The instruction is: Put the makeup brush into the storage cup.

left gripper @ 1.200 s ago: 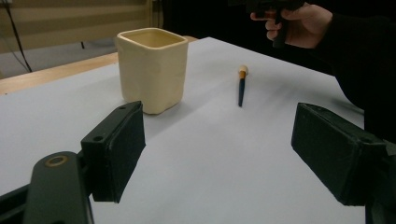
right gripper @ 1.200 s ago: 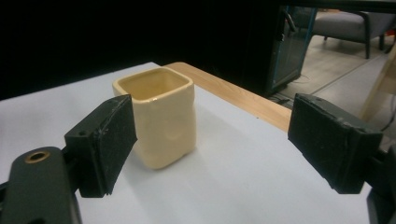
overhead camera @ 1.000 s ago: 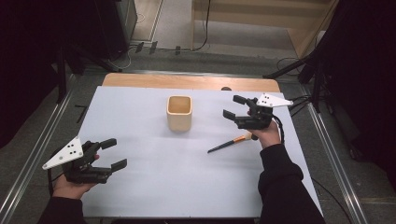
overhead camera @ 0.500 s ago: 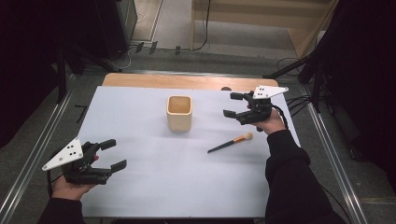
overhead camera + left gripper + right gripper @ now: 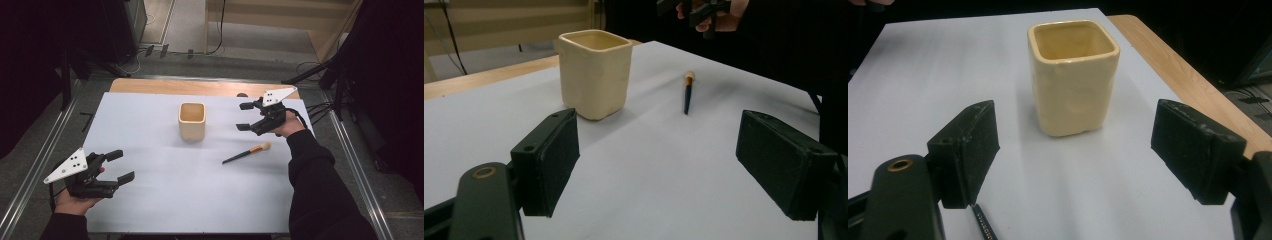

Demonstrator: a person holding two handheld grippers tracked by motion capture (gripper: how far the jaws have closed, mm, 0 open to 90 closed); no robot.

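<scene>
Since a second ago, my right gripper [image 5: 246, 116] has pulled back from the makeup brush [image 5: 246, 153] toward the far right of the table, and it now hovers level with the cream cup [image 5: 192, 120], jaws wide apart and holding nothing. At the near left corner my left gripper [image 5: 117, 166] has not shifted; its jaws also stand apart and empty.

A white sheet [image 5: 150, 200] covers nearly the whole tabletop, leaving a strip of bare wooden table [image 5: 150, 86] along the far edge. The cup, square-mouthed and upright, stands on the sheet toward the far middle. The brush lies flat to its right and nearer me, well apart from it, with its pale bristle head pointing toward the right gripper and its dark handle toward the table's centre. From the right gripper view the cup [image 5: 1073, 75] sits squarely between the open jaws, farther off, and the brush handle's tip [image 5: 984, 222] shows at the bottom.

Around the table I see grey floor [image 5: 190, 30], metal rails [image 5: 35, 170] on both sides, cables [image 5: 320, 107] at the right, and dark curtains.
</scene>
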